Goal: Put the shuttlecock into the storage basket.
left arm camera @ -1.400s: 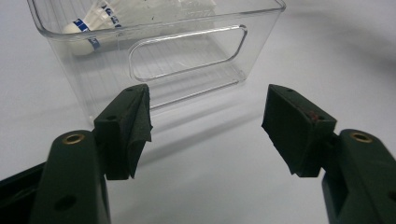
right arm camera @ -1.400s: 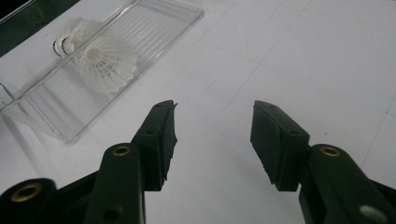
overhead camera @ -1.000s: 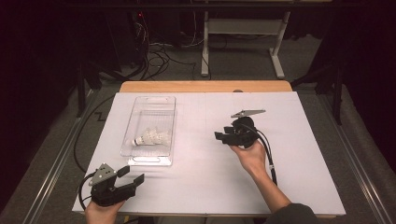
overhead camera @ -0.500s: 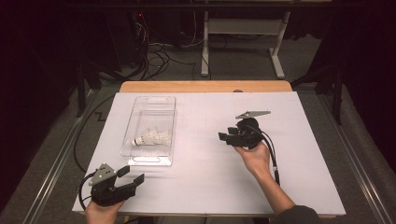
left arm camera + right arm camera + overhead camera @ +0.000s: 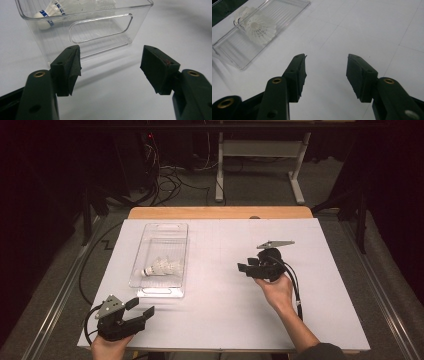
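A clear plastic bin [image 5: 162, 292] stands on the left half of the white table, and a white shuttlecock [image 5: 161, 267] lies inside it. In the left gripper view the bin [image 5: 100, 30] is just ahead of the jaws, with the shuttlecock [image 5: 48, 11] at its far side. My left gripper [image 5: 142, 316] rests near the table's front left corner, open and empty, pointing right. The right gripper [image 5: 246, 268] hovers over the table's middle right, pointing left toward the bin, open with nothing between its pads. In the right gripper view the shuttlecock [image 5: 259, 27] lies in the bin [image 5: 227, 56] at upper left.
The white tabletop [image 5: 220, 320] ends in a wooden strip [image 5: 220, 213] at the far side. Cables [image 5: 297, 290] trail from both grippers. Beyond the table stand a metal frame [image 5: 257, 150] and loose floor cables [image 5: 175, 175].
The right gripper has drifted slightly to the right, away from the bin. The left gripper has stayed in place.
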Motion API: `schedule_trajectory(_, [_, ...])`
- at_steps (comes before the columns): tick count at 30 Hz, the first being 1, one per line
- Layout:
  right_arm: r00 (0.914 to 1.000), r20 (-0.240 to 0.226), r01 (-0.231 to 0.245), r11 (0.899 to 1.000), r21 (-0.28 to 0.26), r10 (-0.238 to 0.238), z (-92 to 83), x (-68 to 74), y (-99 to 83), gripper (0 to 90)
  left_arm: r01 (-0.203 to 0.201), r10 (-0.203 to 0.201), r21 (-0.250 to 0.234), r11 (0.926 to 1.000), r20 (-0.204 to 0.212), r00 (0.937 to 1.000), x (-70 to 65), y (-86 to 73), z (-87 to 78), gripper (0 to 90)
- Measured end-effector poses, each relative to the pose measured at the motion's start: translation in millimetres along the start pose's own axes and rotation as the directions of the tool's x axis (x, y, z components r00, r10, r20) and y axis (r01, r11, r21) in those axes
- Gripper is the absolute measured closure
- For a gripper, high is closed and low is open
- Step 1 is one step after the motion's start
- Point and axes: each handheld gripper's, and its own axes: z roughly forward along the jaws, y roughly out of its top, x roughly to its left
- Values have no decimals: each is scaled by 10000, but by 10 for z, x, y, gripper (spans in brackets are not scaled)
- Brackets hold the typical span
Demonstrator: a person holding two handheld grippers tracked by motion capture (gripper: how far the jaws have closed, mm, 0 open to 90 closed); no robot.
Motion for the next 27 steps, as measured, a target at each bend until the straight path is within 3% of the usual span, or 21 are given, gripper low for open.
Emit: schedule_trajectory(27, [9999, 80, -146, 9998, -163, 147, -102, -80, -91, 503, -47, 47, -35, 10000, 23, 10000, -5, 1, 0, 331])
